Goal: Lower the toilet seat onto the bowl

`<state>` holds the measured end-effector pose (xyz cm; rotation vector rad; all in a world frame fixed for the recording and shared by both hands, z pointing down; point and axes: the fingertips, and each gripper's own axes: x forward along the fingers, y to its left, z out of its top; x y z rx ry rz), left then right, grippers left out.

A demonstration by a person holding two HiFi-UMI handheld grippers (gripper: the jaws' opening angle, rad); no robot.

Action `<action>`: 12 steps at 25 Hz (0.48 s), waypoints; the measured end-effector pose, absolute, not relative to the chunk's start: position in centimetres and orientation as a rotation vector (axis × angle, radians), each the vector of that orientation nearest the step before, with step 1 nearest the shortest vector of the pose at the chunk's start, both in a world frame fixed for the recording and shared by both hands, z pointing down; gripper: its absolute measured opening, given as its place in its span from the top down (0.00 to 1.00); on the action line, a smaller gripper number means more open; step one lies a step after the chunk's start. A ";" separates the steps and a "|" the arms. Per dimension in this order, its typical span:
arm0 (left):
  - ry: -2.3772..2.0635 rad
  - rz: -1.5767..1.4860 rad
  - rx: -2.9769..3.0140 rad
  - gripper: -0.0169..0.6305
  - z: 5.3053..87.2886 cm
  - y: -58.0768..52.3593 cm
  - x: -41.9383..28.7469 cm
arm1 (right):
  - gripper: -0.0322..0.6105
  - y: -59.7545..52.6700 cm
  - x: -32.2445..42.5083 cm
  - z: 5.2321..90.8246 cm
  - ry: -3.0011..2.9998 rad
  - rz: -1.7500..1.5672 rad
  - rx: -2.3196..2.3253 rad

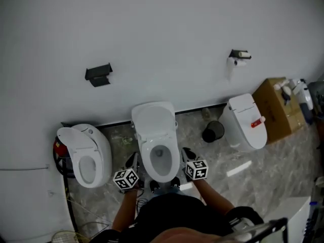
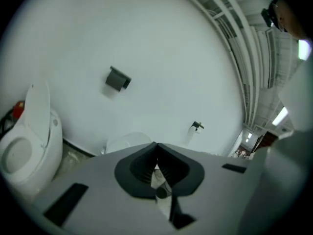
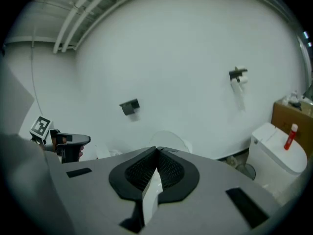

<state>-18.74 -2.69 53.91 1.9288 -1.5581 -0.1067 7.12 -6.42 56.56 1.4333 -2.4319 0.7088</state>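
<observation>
The white middle toilet (image 1: 161,158) stands against the wall with its lid (image 1: 153,120) raised; the oval ring around the bowl opening faces up, and I cannot tell seat from rim. My left gripper (image 1: 134,162) hangs shut at the bowl's front left, touching nothing. My right gripper (image 1: 186,154) hangs shut at the front right, also empty. In the left gripper view the shut jaws (image 2: 155,144) point at the wall with the raised lid (image 2: 128,142) just beyond them. In the right gripper view the jaws (image 3: 156,149) are shut, with the lid (image 3: 171,141) ahead.
A second toilet (image 1: 86,156) with its lid up stands to the left, and a closed one (image 1: 248,120) to the right. A black bin (image 1: 213,131) sits between the middle and right toilets, beside a cardboard box (image 1: 278,108). A black bracket (image 1: 98,75) and a paper holder (image 1: 239,55) hang on the wall.
</observation>
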 end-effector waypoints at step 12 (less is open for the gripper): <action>-1.997 -0.127 2.262 0.96 35.7 2.8 -20.4 | 0.93 -3.0 9.2 34.9 -2.720 0.208 1.795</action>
